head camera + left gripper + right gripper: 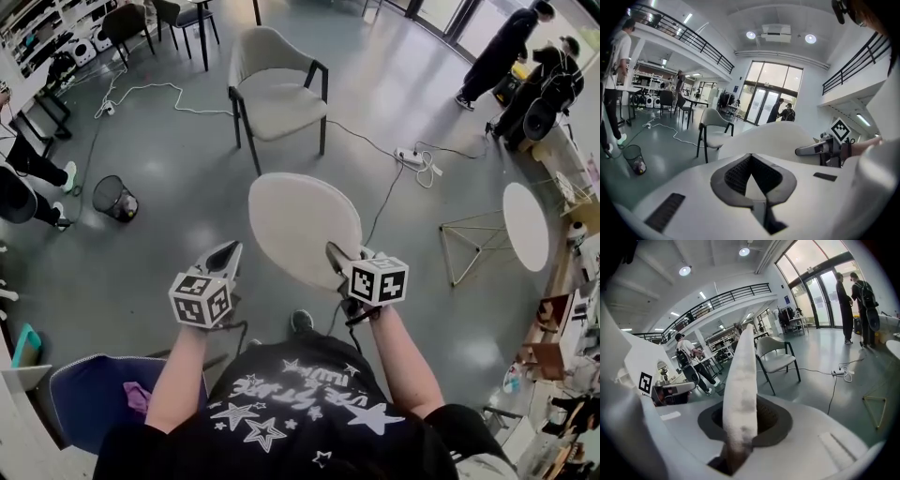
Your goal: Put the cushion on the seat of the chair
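Open hall, grey polished floor [169, 234], glass doors at the far end, a mezzanine railing overhead. Loose cables cross the floor, and a power strip [410, 157] lies off to the right of the chair. No counter is involved: the cushion is carried in the air.

Cushion [305, 225]: round, pale, flat. It is held out in front of the person, roughly level and clear of the floor.

Right hand-held gripper [339, 259]: jaws narrow and clamped on the cushion's near right edge. Its own view shows the cushion edge-on, running up between the pads.

Left hand-held gripper [226, 255]: jaw tips look drawn together with nothing between them. It sits just beside the cushion's left edge and carries no load as far as I can tell.

Chair [279, 98]: pale upholstered seat on dark legs, standing well apart from the cushion, straight ahead. The seat is bare.

Step in hand (judgement): transport. The cushion has been picked up but not yet brought to the seat.

Next move calls for:
- walking forward over the cables with the single-edge grip kept firm; the cushion may sag or swing on one pinch, so the left gripper could steady the far side
- bringing the cushion flat over the seat, inside the armrests
- lowering until the seat takes the weight, then releasing
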